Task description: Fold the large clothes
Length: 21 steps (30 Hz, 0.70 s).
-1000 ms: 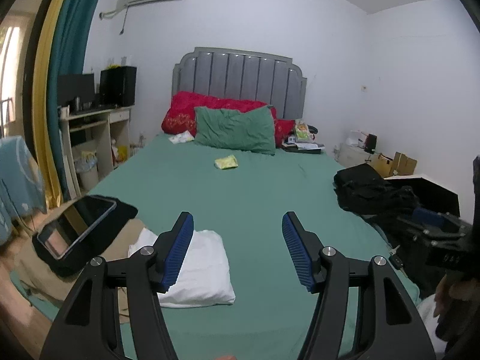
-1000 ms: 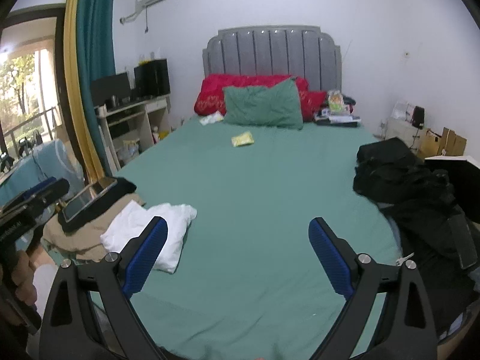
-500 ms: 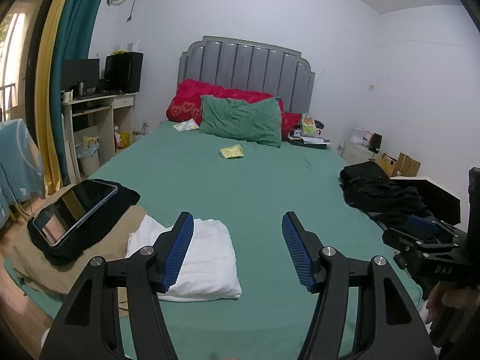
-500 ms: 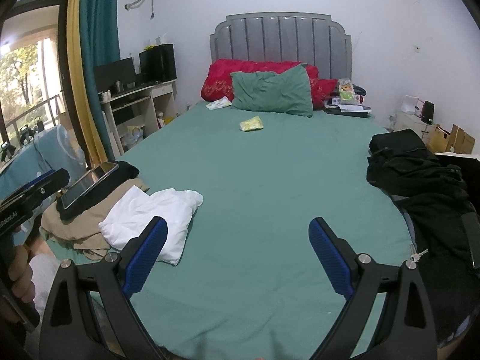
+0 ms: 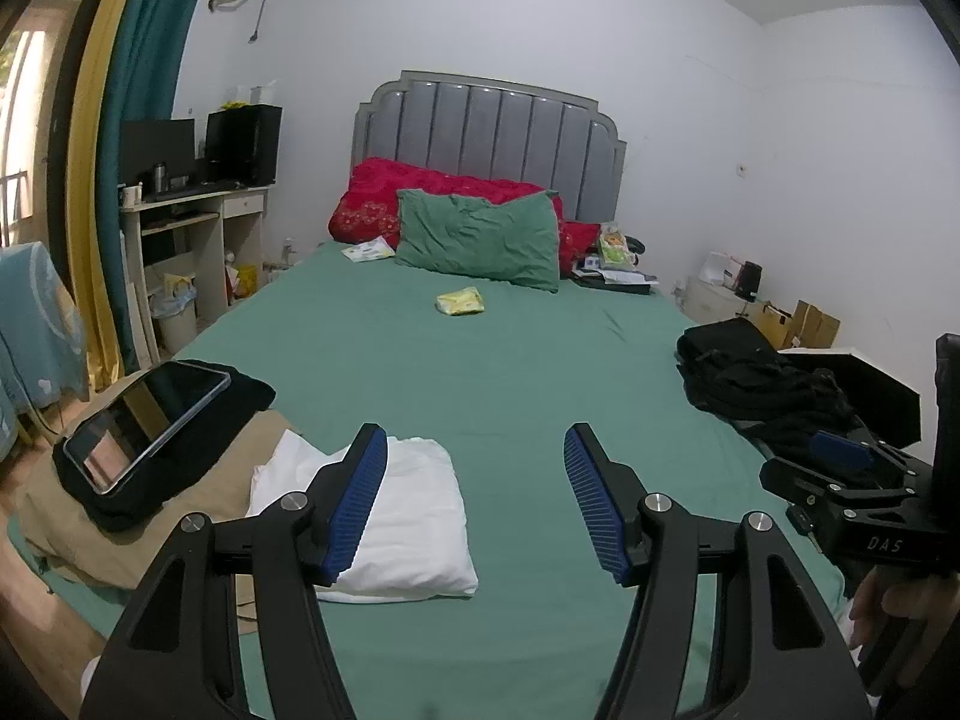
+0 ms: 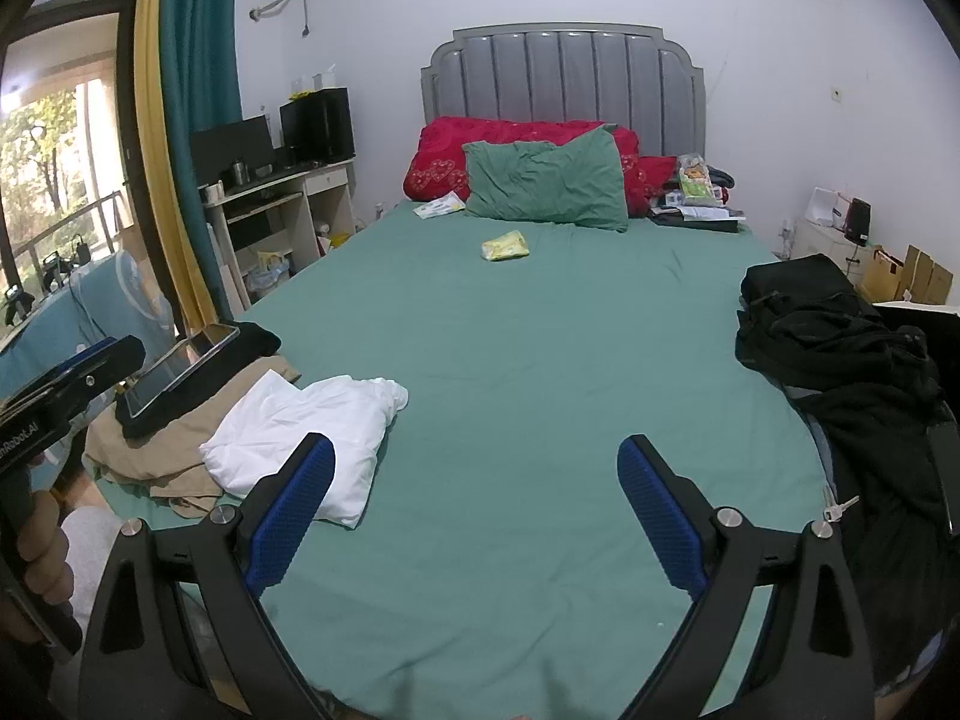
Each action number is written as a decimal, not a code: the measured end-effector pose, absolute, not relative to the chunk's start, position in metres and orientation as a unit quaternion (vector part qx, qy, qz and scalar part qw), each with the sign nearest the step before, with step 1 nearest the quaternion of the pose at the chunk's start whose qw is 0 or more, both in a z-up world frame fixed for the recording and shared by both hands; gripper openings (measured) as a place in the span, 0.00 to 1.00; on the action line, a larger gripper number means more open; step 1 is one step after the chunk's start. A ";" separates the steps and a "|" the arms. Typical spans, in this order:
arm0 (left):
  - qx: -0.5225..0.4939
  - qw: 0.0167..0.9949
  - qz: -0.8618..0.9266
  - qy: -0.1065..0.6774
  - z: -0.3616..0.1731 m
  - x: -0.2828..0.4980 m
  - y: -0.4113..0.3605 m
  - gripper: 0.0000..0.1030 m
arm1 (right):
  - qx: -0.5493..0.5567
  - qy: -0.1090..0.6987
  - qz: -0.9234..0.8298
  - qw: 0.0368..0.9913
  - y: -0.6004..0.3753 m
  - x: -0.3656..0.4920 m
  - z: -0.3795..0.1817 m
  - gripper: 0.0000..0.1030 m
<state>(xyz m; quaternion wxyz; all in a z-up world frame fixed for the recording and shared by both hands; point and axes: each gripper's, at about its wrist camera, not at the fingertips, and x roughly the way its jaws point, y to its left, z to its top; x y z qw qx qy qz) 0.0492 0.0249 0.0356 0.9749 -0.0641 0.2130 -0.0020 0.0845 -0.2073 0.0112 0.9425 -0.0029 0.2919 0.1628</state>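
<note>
A folded white garment [image 5: 414,516] [image 6: 312,432] lies at the near left of the green bed [image 5: 492,372] [image 6: 528,360], partly over a tan garment [image 5: 120,528] [image 6: 180,432]. A heap of black clothes [image 5: 762,384] [image 6: 840,348] sits on the bed's right side. My left gripper [image 5: 474,450] hovers open over the near part of the bed, its left finger in front of the white garment, nothing between the pads. My right gripper [image 6: 477,456] is open wider above bare sheet, also holding nothing.
A tablet [image 5: 144,414] [image 6: 180,372] rests on a black cloth over the tan garment. A green pillow [image 5: 480,240], red bedding [image 6: 450,156] and a yellow packet [image 5: 461,302] lie near the headboard. A desk [image 6: 282,198] stands left, boxes [image 5: 798,324] right. Keys [image 6: 837,507] lie by the black clothes.
Both views have tilted slightly, so the bed sits lower in frame. The right gripper now shows more at the right edge of the left wrist view. Neither gripper's jaws have moved.
</note>
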 end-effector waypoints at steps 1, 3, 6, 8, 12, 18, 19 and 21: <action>-0.064 0.975 -0.003 0.214 0.037 0.050 0.025 0.63 | -0.003 0.292 0.163 0.943 -0.207 0.084 0.011 0.92; -0.064 0.975 -0.004 0.214 0.036 0.050 0.025 0.63 | -0.003 0.292 0.163 0.942 -0.207 0.085 0.011 0.92; -0.065 0.975 -0.003 0.214 0.036 0.050 0.023 0.63 | -0.003 0.293 0.163 0.942 -0.207 0.084 0.011 0.92; -0.065 0.975 -0.002 0.214 0.037 0.050 0.022 0.63 | -0.002 0.292 0.163 0.942 -0.207 0.084 0.011 0.92; -0.065 0.975 -0.004 0.214 0.037 0.050 0.024 0.63 | -0.003 0.292 0.164 0.942 -0.206 0.084 0.011 0.92; -0.064 0.975 -0.004 0.214 0.037 0.050 0.025 0.63 | -0.002 0.292 0.163 0.942 -0.206 0.084 0.011 0.92; -0.064 0.975 -0.004 0.214 0.037 0.051 0.025 0.63 | -0.002 0.293 0.164 0.942 -0.206 0.084 0.011 0.92; -0.064 0.975 -0.004 0.214 0.037 0.050 0.025 0.63 | -0.002 0.292 0.163 0.942 -0.206 0.083 0.011 0.92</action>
